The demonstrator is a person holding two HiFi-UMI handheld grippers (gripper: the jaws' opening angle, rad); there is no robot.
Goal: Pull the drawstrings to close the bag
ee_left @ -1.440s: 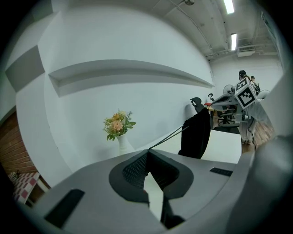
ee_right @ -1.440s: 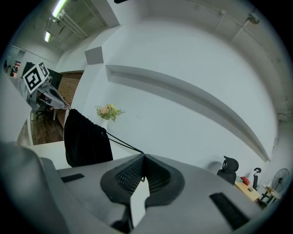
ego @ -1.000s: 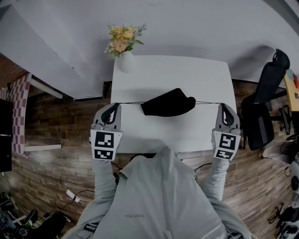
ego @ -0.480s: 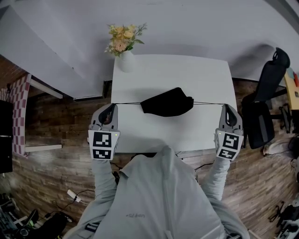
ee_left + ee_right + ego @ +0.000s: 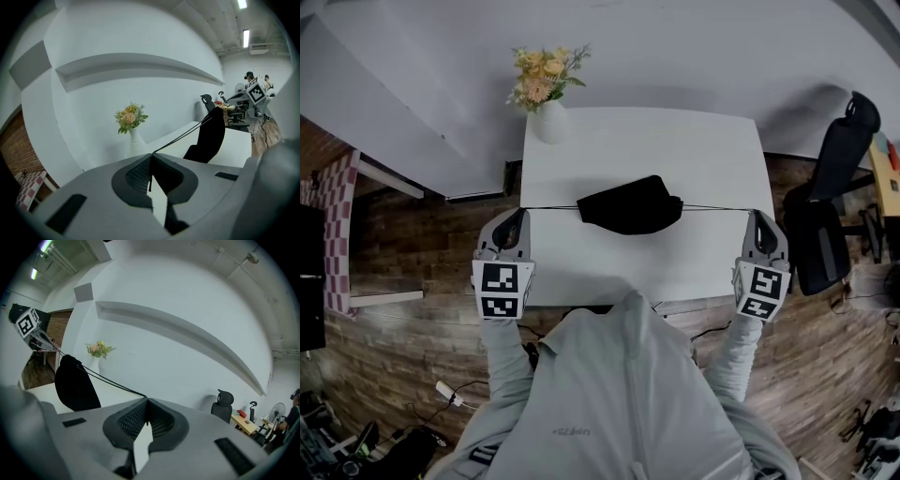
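Both drawstrings (image 5: 551,207) are clenched taut by the left gripper (image 5: 517,216) and the right gripper (image 5: 760,219); pull evenly left and right, keeping the bag (image 5: 628,204) centred.

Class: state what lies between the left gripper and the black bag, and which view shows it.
A taut black drawstring, pinched in the left gripper, runs to the bag over bare white table; the head view shows it.
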